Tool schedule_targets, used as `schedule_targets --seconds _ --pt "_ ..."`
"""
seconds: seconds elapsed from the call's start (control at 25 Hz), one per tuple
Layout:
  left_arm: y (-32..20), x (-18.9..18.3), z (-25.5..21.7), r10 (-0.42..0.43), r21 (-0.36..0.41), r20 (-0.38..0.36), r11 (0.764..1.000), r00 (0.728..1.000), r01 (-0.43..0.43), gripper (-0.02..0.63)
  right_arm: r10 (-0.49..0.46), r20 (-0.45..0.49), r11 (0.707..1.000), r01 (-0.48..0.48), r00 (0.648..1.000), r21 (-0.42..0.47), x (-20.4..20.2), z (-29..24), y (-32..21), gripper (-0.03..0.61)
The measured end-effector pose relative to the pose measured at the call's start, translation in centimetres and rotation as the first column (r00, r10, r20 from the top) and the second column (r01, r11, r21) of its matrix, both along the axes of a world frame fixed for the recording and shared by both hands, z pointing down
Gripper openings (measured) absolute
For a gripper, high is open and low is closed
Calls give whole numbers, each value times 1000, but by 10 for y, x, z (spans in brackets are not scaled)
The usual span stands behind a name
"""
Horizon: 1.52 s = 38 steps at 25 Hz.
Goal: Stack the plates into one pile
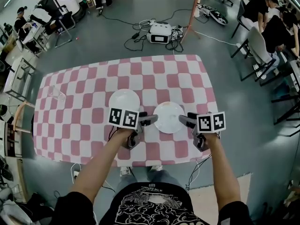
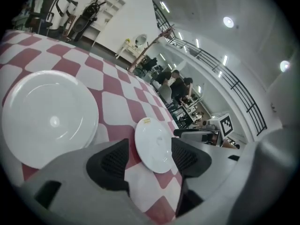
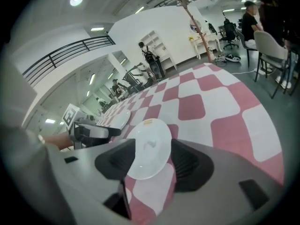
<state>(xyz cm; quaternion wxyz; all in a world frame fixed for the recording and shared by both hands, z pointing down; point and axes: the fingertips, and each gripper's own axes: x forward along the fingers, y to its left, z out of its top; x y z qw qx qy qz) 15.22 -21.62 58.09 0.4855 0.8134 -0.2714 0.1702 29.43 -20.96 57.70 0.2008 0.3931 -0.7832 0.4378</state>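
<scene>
A glossy white round plate [image 1: 168,117] lies flat just below the centre of the head view, with a small yellow label [image 2: 146,120] on its rim. A second white plate [image 1: 124,101], also flat, sits just up and to the left of it with a narrow strip of cloth between them. Both rest on a table covered with a pink-and-white checked cloth [image 1: 93,78].

The left gripper [image 1: 151,120] comes in from the lower left and its tips are just beside the first plate's left rim. The right gripper [image 1: 183,119] comes in from the lower right and its tips are just beside the right rim. Whether either tip touches the rim cannot be told.

In the left gripper view the black ribbed pads [image 2: 115,161] stand wide apart. The plate shows in the gap between them and beyond them, with nothing pinched. The second plate fills the left of that frame. The right gripper view shows the same: pads [image 3: 187,165] well apart, the plate framed between them and not gripped, and the left gripper at the left edge of the frame.

Beyond the table's far edge, a white box [image 1: 159,33] with black cables lies on the grey floor [image 1: 117,36]. People sit at desks in the upper right corner.
</scene>
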Motion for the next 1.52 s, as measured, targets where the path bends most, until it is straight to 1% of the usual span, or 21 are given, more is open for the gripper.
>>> schedule_targets --seconds 0.24,0.52,0.68,0.84,1.16,1.28,1.4,1.48,1.52 --pt "0 2 13 -40 -102 -36 994 999 36 279 -22 23 998 24 999 -57 0 10 -1 238" --pt "-2 5 21 -58 -141 -46 989 997 51 270 -28 39 991 33 999 -129 2 21 0 231" --pt "-1 8 24 -64 -153 -46 987 997 57 252 -30 61 986 39 998 -160 -1 24 0 216" --pt "-2 9 26 -76 -162 -44 984 996 68 236 -38 59 981 48 998 -190 -3 29 2 210" --pt "0 17 29 -75 -175 -61 983 995 63 196 9 96 973 14 995 -231 -2 32 0 175" --pt "-1 18 30 -87 -176 -60 982 994 75 167 24 97 971 0 995 -239 0 33 0 150" --pt "-2 15 33 -92 -164 -34 983 995 86 127 34 80 971 -14 996 -240 3 36 0 130" --pt "-3 12 36 -98 -157 -12 983 995 95 101 47 58 970 -32 997 -243 6 39 -1 94" --pt "-3 11 36 -103 -154 -1 983 995 101 77 55 50 969 -41 997 -244 8 40 -1 70"
